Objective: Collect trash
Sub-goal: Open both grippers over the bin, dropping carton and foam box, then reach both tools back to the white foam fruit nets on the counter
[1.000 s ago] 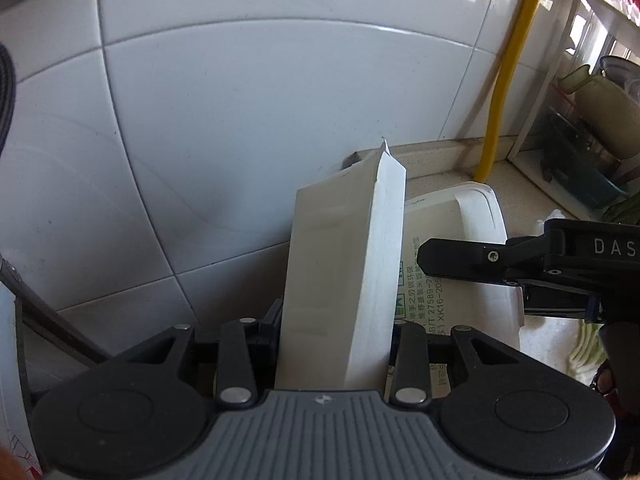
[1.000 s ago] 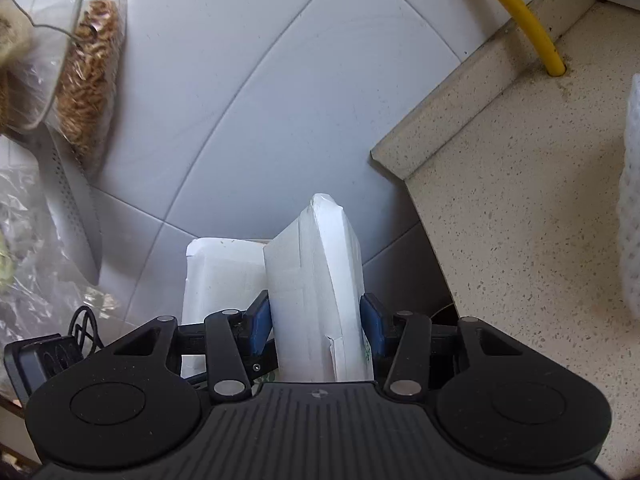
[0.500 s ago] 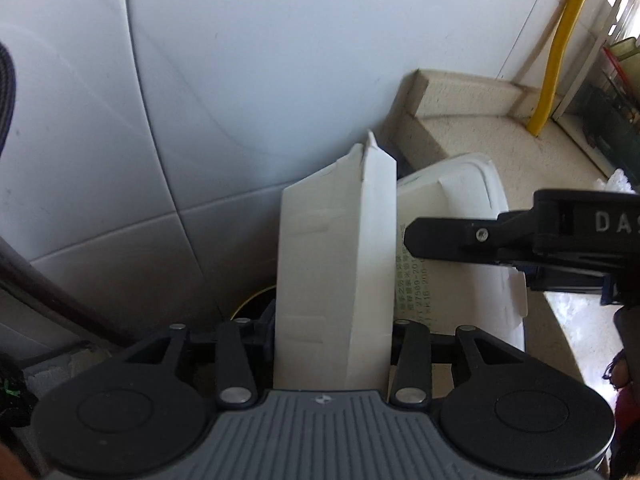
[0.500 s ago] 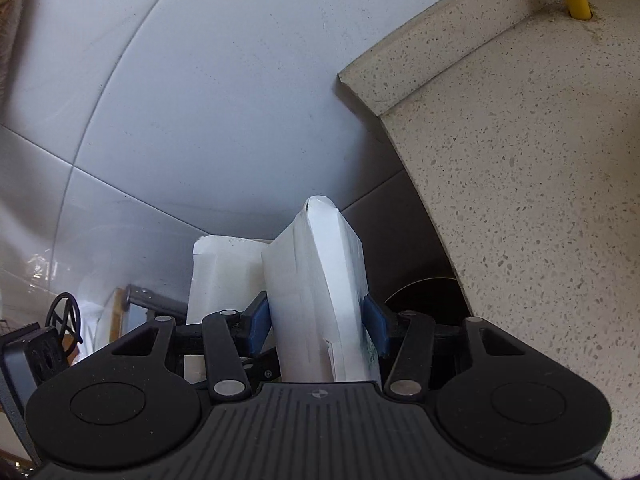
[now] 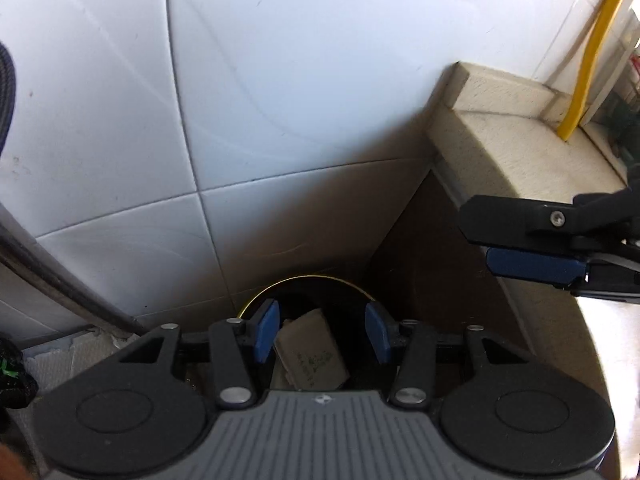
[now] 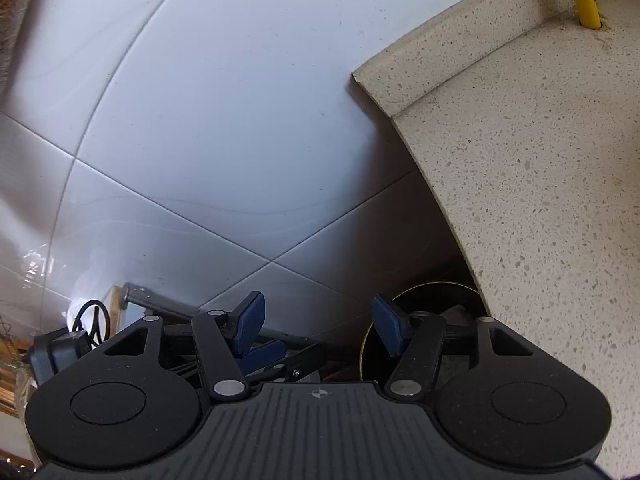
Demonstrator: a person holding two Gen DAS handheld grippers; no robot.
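My left gripper (image 5: 322, 332) stands with its blue pads wide apart and nothing between them; the carton (image 5: 311, 355) lies below, framed in the gap, down inside the round dark bin (image 5: 280, 285), touching neither pad. My right gripper (image 6: 318, 328) is spread just as wide and empty too, its right pad over the bin's (image 6: 424, 292) rim, its left pad over the left gripper's fingers. From the left wrist view the right gripper (image 5: 532, 246) hangs at the right, above the countertop (image 5: 532, 148) edge. Half a second ago each of my grippers was clamped on a white carton; now both have let go. The bin sits on the floor in the corner between the tiled wall (image 5: 280, 92) and the cabinet side, with the one carton showing, tilted, printed face up. A yellow hose (image 5: 588, 64) stands far right.
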